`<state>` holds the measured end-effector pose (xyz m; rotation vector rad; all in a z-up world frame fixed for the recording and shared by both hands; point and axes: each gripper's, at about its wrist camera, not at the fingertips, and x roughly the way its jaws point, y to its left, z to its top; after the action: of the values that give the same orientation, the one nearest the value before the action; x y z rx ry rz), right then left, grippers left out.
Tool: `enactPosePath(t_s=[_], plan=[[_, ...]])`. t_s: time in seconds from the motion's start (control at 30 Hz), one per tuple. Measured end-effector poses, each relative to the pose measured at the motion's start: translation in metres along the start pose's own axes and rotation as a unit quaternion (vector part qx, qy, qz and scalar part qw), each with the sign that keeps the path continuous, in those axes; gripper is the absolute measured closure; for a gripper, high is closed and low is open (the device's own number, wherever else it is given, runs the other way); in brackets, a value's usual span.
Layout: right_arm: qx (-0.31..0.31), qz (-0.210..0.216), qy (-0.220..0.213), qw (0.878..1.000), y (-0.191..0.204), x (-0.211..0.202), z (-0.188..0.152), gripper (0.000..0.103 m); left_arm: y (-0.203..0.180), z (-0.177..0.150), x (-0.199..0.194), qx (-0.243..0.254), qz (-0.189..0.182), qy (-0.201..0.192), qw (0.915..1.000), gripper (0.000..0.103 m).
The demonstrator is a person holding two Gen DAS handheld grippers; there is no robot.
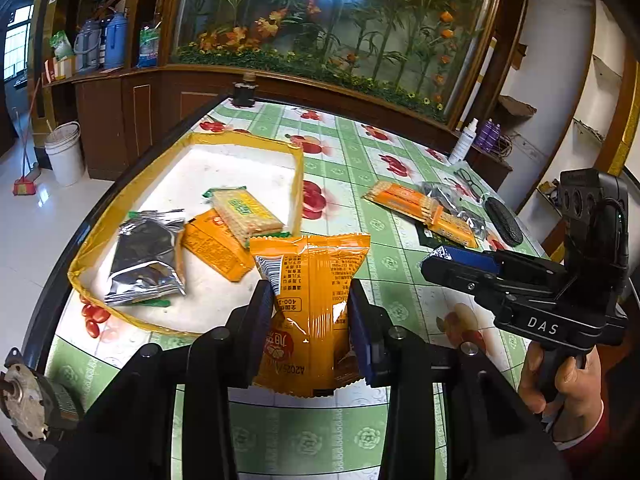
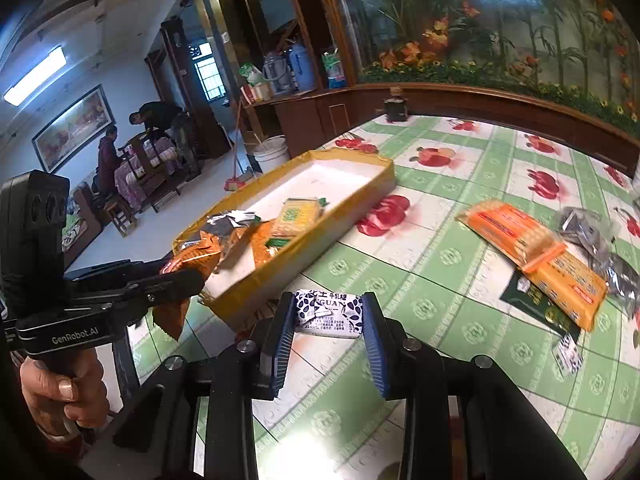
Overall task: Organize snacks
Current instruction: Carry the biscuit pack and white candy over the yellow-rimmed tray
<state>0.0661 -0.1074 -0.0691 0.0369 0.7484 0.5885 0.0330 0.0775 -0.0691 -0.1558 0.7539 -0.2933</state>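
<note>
Spreading across both views, the green-and-white checked surface (image 1: 360,208) with red fruit prints carries a shallow white tray with yellow taped walls (image 1: 298,184) near its left edge. Three snacks already lie in the tray: a crinkled silver foil pouch (image 1: 146,258), a flat orange packet (image 1: 214,246) and a clear-wrapped block of pale crackers (image 1: 246,216). Sorting looks roughly half done, since a loose heap of long orange cracker packs and dark wrappers (image 2: 552,256) waits well apart to the right. Each left hand-held gripper (image 1: 310,322) finger is clamped on an upright orange plastic snack bag (image 1: 316,280), held just beside the tray's near corner; the right hand-held gripper (image 2: 329,316) is clamped on a small white sweet with a dark leaf-pattern wrapper (image 2: 328,314), lifted clear of the cloth. Tray walls are low, and open cloth lies between tray and heap, so both carries have room, though the surface's dark left edge runs close beside the tray.
</note>
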Motion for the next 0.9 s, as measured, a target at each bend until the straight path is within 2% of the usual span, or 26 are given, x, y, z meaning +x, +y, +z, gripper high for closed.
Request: enactPosePath(t_s=[0.33,0.9], plan=[[-0.017,0.03,-0.005,0.999,0.022,0.014,0.025,0.07,0.027,0.005,-0.008,-0.023,0.024,-0.012,0.9994,0.068],[-0.045,0.065,-0.006,0.997,0.054,0.04,0.054,0.069,0.054,0.005,-0.006,-0.05,0.043,-0.013,0.9978,0.068]])
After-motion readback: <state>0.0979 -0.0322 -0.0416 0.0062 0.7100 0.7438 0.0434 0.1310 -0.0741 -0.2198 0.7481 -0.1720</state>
